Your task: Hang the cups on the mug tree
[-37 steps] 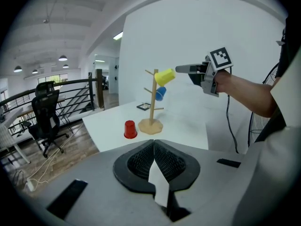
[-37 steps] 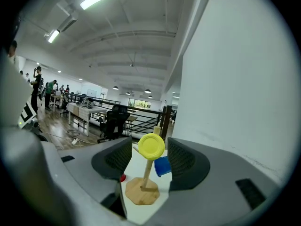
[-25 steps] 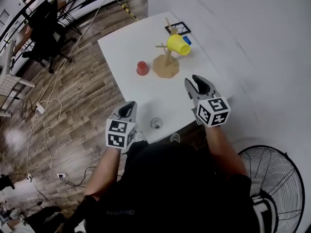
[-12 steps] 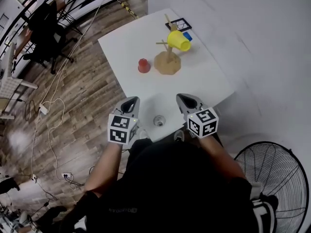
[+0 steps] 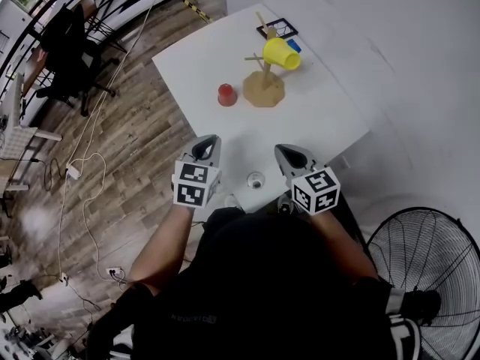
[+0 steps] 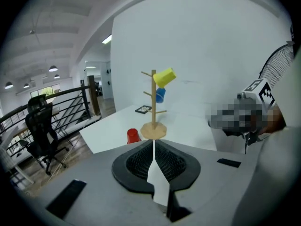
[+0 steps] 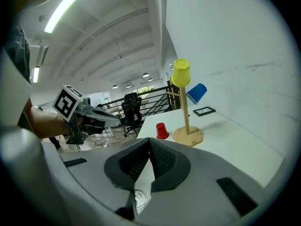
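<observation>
The left gripper (image 5: 208, 144) is closed and empty, and its two jaws meet in one line. The right gripper (image 5: 289, 156) has just been closing its jaws, and they are together with nothing between them. Both are at the near edge of the white table (image 5: 322, 122). At twelve o'clock from them stands the wooden mug tree with a round base (image 5: 264, 90). A yellow plastic cup (image 5: 280, 53) hangs on an upper peg, with a blue plastic cup (image 5: 294, 46) just behind it at one o'clock. A small red plastic cup (image 5: 226, 94) stands upside down at nine o'clock of the base, just beside it.
</observation>
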A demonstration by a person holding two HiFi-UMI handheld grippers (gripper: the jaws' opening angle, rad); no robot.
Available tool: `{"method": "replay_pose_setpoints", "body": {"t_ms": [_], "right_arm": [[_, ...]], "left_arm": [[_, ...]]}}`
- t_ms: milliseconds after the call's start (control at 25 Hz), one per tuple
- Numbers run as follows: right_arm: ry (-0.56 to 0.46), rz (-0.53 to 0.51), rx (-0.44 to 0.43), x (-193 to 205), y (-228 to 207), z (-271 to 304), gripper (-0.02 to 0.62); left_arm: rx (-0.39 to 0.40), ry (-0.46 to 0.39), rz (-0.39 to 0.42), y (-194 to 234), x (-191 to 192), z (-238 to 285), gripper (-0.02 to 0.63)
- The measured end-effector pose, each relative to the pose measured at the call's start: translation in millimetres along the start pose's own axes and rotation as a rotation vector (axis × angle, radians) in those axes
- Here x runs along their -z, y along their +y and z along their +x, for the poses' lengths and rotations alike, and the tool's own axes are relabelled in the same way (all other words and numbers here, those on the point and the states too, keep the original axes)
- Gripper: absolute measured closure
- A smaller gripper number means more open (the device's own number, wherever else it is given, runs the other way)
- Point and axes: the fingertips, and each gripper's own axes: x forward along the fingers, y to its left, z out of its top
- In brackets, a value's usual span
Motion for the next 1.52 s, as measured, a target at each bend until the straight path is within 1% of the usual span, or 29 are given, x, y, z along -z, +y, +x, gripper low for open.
{"method": "replay_pose_setpoints", "body": {"t_ms": [120,160,240,280,440,600,720,960,1120,1320,1520], "right_arm": [[-0.01,0.01,0.022,2.2,6.5,-4.4,0.588],[-0.012,0.013,0.03,3.1,8.7,-6.4,0.588],[-0.014,0.016,0.051,5.3,11.1,-10.9,0.588],[-0.014,0.018,0.064,7.0,11.4,-13.4,0.588],[-0.007,0.036,0.116,15.0,10.2,-23.7,0.588],[0.009,0.039,0.159,19.0,12.3,-32.2,0.588],[0.023,0.039,0.178,22.3,13.1,-37.1,0.588],[0.062,0.061,0.2,37.3,14.2,-42.4,0.588],[0.077,0.052,0.213,39.8,12.9,-46.9,0.588],[0.096,0.058,0.224,49.9,8.9,-54.8,0.588],[0.098,0.07,0.236,52.4,-1.4,-62.9,0.588]], "left_arm": [[0.004,0.012,0.015,13.7,0.1,11.4,0.586],[0.007,0.016,0.019,17.8,-0.4,16.8,0.57],[0.011,0.026,0.03,25.6,-2.1,31.4,0.501],[0.013,0.031,0.034,29.3,-2.9,39.9,0.486],[0.017,0.058,0.052,41.7,1.8,78.2,0.465],[0.02,0.127,0.08,50.8,24.7,113.3,0.436],[0.011,0.149,0.099,61.4,31.3,131.6,0.42],[0.003,0.154,0.141,82.3,14.6,165.4,0.389],[0.008,0.168,0.164,86.2,3.3,186.6,0.347],[0.003,0.196,0.135,88.4,3.7,207.1,0.341],[-0.012,0.242,0.115,91.1,12.7,219.7,0.341]]}}
